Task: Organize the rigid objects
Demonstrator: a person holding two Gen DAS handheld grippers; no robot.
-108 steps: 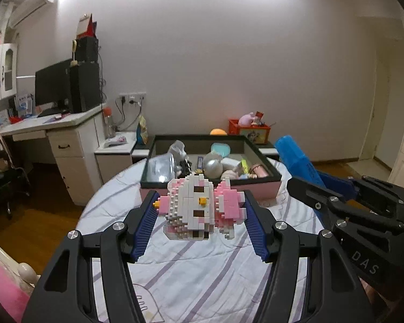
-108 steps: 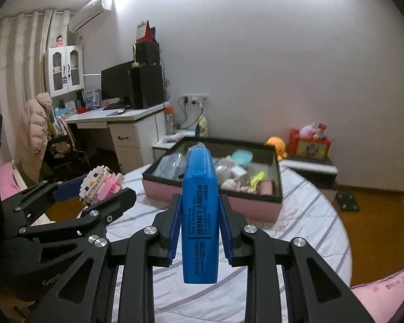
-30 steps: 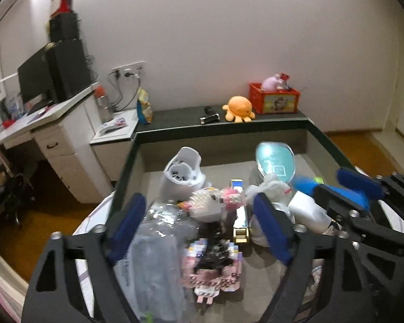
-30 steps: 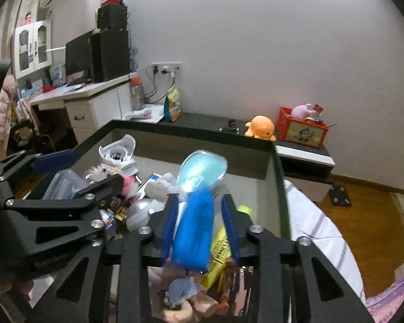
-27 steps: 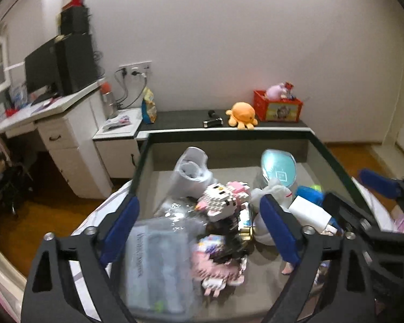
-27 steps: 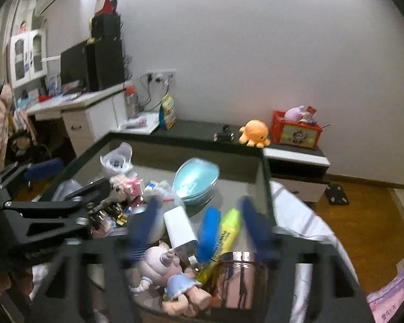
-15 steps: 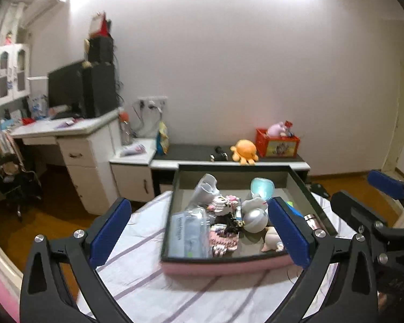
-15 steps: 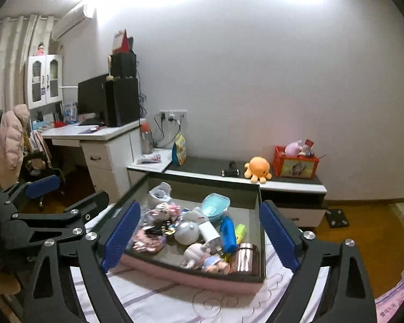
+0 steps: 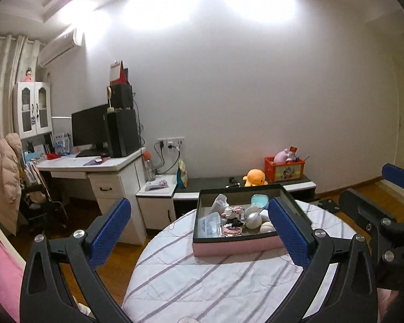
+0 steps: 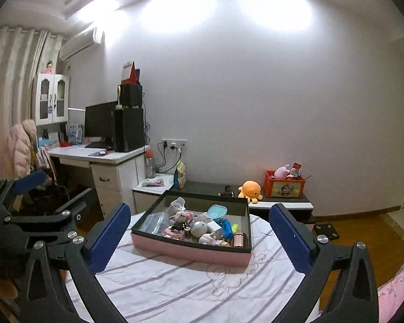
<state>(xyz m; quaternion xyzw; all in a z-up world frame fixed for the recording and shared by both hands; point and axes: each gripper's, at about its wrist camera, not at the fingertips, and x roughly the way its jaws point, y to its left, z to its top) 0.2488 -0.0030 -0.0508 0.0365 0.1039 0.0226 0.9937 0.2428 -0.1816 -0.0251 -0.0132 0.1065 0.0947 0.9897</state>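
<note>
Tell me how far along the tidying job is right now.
Nearly done, it seems. The blue highlighter and the pink-and-white block figure lie in the pink box with the other small items. Nothing is in hand: the left hand-held gripper and the right hand-held gripper are both open and empty, back from the box. No loose items show on the striped tablecloth.

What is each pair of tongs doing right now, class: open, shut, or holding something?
Left tongs: open, holding nothing.
Right tongs: open, holding nothing.
</note>
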